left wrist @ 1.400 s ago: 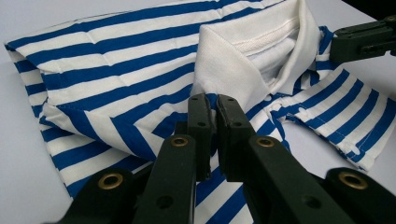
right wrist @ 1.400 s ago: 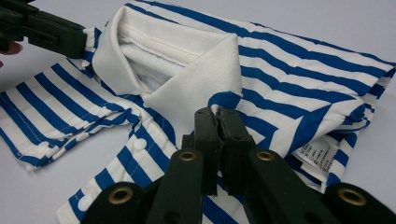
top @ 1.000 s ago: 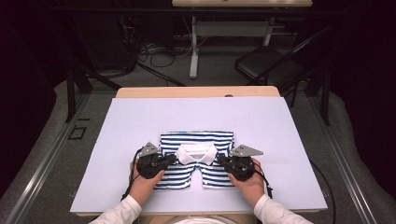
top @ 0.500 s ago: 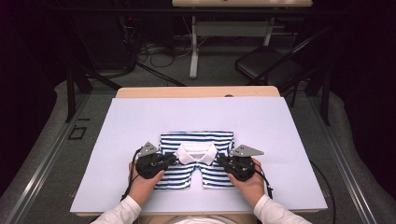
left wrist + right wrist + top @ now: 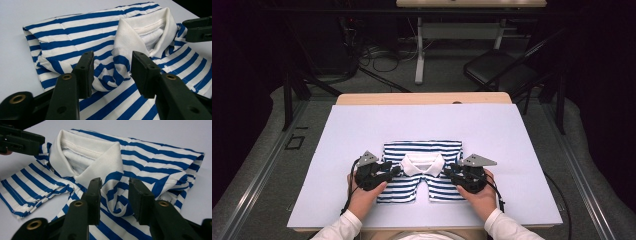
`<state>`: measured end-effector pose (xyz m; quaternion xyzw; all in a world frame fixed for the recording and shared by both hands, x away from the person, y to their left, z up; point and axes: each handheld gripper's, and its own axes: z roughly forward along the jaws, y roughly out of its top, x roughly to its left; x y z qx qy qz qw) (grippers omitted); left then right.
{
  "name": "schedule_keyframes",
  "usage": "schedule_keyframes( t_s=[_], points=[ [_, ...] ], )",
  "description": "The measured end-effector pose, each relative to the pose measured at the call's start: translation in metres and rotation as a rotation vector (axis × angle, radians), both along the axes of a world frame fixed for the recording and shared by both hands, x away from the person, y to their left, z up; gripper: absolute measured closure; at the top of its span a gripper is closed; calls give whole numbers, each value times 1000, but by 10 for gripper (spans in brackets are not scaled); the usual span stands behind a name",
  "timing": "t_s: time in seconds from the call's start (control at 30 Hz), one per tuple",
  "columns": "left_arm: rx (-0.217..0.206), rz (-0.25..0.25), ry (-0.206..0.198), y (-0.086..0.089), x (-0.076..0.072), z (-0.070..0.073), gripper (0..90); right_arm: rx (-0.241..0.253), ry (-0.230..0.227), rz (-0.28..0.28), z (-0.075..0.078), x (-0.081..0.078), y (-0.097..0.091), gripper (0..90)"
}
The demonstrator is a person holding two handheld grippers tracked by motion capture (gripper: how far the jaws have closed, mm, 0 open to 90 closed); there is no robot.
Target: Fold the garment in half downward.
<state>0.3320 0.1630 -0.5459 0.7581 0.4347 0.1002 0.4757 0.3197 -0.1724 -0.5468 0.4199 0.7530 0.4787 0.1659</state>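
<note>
A blue-and-white striped polo shirt point(image 5: 422, 172) lies folded on the white sheet point(image 5: 492, 130), its white collar point(image 5: 422, 162) facing me. My left gripper point(image 5: 394, 171) rests on the shirt just left of the collar. Its jaws have just been opening, and a raised pinch of striped cloth point(image 5: 112, 72) stands loose between the fingers point(image 5: 85, 71). My right gripper point(image 5: 451, 172) sits just right of the collar. Its jaws have also just been opening, around a similar ridge of cloth point(image 5: 116, 200), and the fingers point(image 5: 140, 200) are not pressing on it. Both grippers are open.
The white sheet covers a wooden table point(image 5: 422, 98), with bare sheet on every side of the shirt. Beyond the far edge are a dark chair point(image 5: 497, 75), floor cables point(image 5: 377, 55) and another table's leg point(image 5: 419, 50).
</note>
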Motion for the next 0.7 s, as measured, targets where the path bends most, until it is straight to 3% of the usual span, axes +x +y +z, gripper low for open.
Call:
schedule_keyframes(
  t_s=[0.33, 0.7],
  points=[
    [1, 21, -22, 4, 3, 2, 401, 20, -60, -9, 3, 1, -3, 471],
    [-3, 34, -17, 8, 7, 4, 354, 40, -73, -11, 5, 5, -7, 424]
  ],
)
